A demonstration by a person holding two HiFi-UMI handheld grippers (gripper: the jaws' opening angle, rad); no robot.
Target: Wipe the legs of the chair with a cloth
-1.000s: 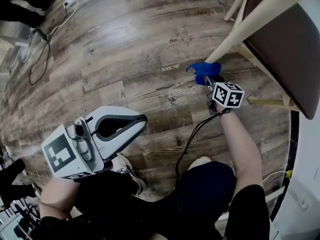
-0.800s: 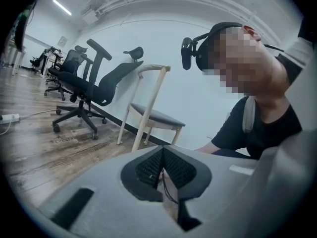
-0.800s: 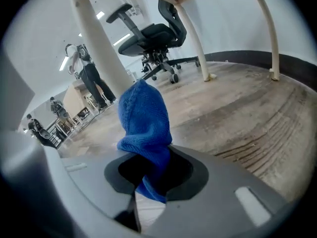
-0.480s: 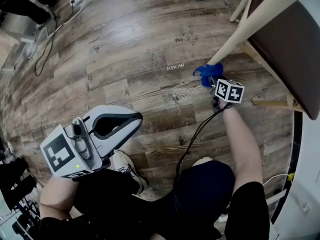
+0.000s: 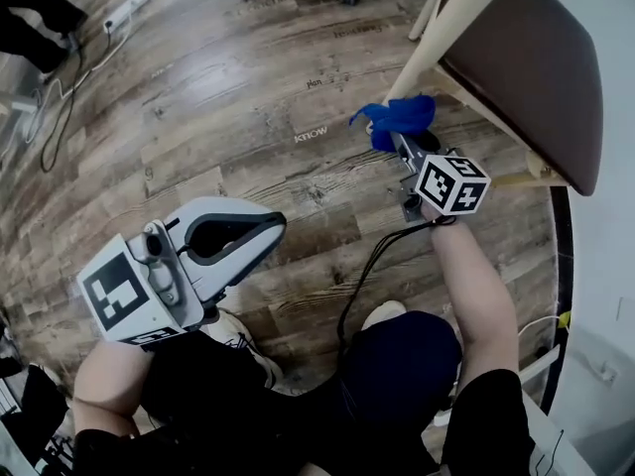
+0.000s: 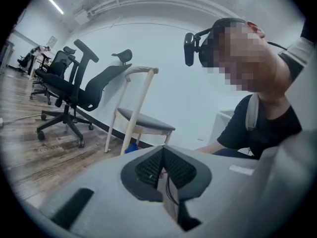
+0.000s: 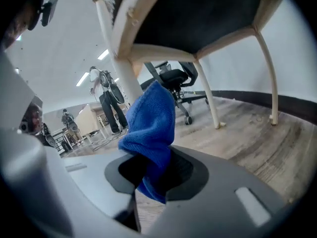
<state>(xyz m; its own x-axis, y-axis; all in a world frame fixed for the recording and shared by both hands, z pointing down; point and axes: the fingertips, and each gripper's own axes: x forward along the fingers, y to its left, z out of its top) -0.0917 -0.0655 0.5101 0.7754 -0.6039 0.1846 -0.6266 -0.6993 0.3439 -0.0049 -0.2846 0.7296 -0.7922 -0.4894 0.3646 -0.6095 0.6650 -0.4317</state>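
right gripper [image 5: 395, 139] clamped on blue cloth [image 5: 405, 117], cloth against chair leg [image 5: 442, 33] | left gripper [image 5: 260, 234] jaws together, nothing between, well apart above wood floor [image 5: 198, 97]

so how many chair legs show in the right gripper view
3: one leg beside the blue cloth, a middle leg and a right leg. A fourth may be hidden.

Showing soft, fuzzy knitted fabric in the blue cloth [image 7: 151, 118], smooth pale cream-finished wood in the chair leg [image 5: 440, 38], matt dark upholstery on the seat [image 5: 526, 62], grainy, weathered-looking wood planks in the floor [image 5: 228, 107], matt grey plastic on the right gripper [image 7: 153, 175].
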